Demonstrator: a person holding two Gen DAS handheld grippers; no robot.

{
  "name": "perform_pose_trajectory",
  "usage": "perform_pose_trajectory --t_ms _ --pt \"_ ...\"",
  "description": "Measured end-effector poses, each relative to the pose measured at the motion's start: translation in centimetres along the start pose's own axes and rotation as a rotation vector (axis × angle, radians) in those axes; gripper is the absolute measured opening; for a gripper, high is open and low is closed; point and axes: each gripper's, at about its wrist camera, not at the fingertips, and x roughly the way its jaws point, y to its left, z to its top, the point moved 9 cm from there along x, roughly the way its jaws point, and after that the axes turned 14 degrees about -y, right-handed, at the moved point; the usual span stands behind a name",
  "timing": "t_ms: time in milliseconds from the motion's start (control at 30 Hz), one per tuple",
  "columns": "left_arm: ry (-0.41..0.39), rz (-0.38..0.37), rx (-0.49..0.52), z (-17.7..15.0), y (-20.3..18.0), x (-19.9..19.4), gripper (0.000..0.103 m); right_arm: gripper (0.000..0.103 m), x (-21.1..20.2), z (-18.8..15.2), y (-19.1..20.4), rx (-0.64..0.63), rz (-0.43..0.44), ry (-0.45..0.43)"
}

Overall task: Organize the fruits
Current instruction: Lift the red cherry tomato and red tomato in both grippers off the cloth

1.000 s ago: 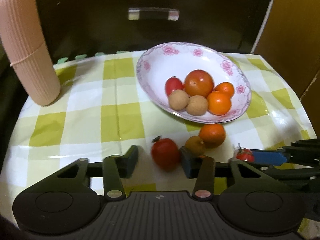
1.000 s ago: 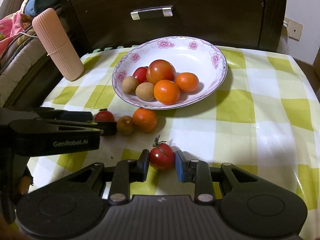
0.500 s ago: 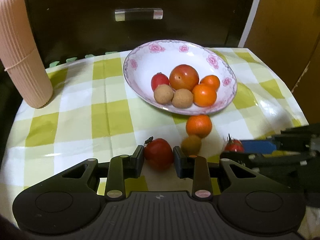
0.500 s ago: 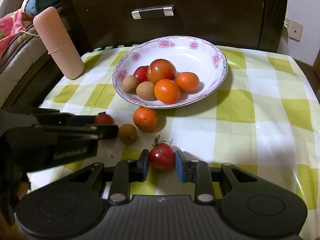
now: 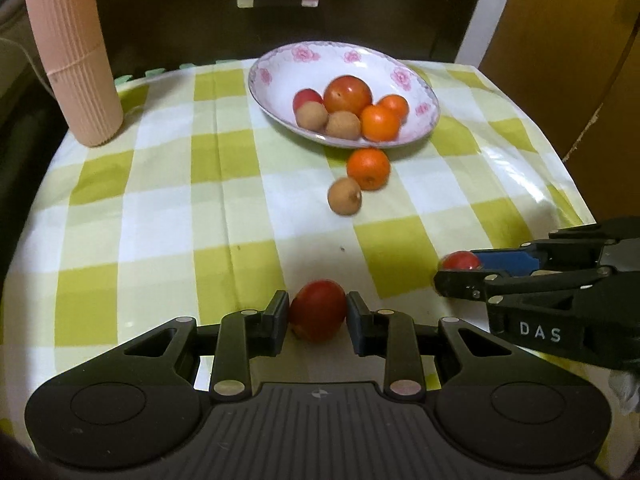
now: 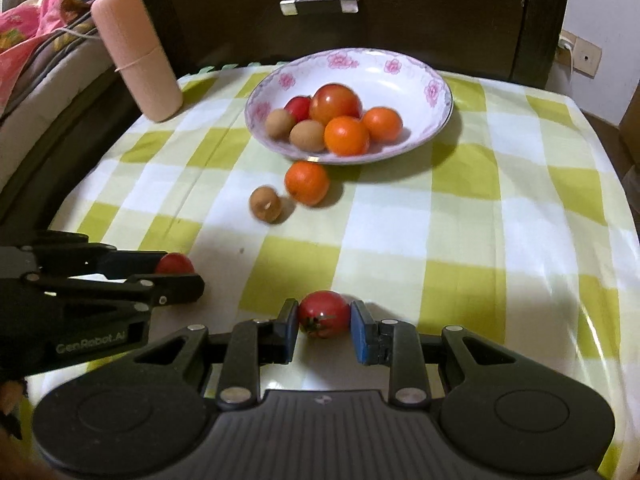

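With each pair of jaws pinching a red tomato (image 5: 318,311) and a smaller tomato (image 6: 324,314), well short of the bowl (image 6: 400,80), these soft, smooth-skinned fruits look bruisable; a gentle grip across their widest part suits them.

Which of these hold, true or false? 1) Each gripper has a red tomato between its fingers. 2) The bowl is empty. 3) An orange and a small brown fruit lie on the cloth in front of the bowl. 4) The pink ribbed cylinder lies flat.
1) True: the left gripper is shut on a red tomato, and the right gripper on a smaller stemmed tomato.
2) False: the bowl holds six fruits.
3) True: the orange and the brown fruit lie on the checked cloth.
4) False: the pink cylinder stands upright.
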Motion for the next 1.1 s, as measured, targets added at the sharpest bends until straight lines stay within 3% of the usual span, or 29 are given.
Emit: perform_pose_trajectory --t_ms 400,633,867,1100 --pt "-0.004 0.001 0.032 -0.5 -0.5 0.2 0.043 0.028 -0.9 -1.3 0.4 0.008 -0.001 -0.009" --pt "-0.004 -0.007 0.045 -0.5 -0.8 0.4 0.055 0.029 -0.8 -1.2 0.5 -0.005 0.003 -0.015" --pt "-0.003 0.016 0.065 -0.9 -0.6 0.0 0.059 0.031 -0.9 -1.3 0.5 -0.006 0.018 -0.014" --pt "-0.024 0.017 -0.022 -0.5 0.4 -2.7 0.062 0.031 -1.1 -1.7 0.6 -0.023 0.006 -0.021"
